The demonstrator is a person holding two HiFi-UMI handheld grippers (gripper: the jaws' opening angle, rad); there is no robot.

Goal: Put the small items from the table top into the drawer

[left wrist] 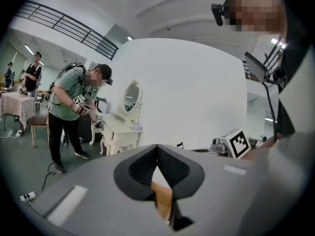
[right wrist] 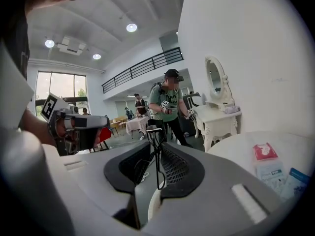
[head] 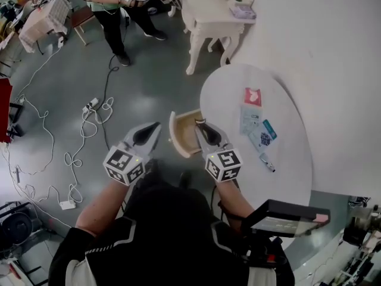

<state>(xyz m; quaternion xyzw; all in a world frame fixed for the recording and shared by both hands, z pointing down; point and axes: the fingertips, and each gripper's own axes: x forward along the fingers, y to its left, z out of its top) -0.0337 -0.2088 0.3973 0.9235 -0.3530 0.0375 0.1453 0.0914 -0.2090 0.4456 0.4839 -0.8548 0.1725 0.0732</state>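
**Curler poised over the open drawer**

The right gripper [head: 201,126] hovers at the mouth of the cream wooden drawer [head: 174,137], which stands pulled out from the edge of the round white tabletop [head: 226,94]. Its fingers [right wrist: 178,168] are clenched on a black metal eyelash curler [right wrist: 153,132], held upright between them. That's the task's item in play: off the tabletop, over the drawer, not yet inside. The left gripper [head: 156,126] hangs just beside the drawer's far side, fingers pressed together with nothing in them.

Now the risks, as I judge them. The curler is thin wire caught on a narrow part, so it could swivel or slip as the gripper tips down. If it is let go too high, or too close to the rim, it may bounce off the drawer's edge onto the floor. The drawer looks narrow, so the gripper itself could knock the front panel on the way in.

What shows of the drawer's inside is bare wood. I see nothing in it, though the right gripper covers part. On the tabletop at least 4 small things wait, all well apart from the drawer:

- a red packet [head: 252,96]
- a pale printed sachet [head: 249,119]
- a small blue packet [head: 269,128]
- a slim pen-like tube [head: 267,162]
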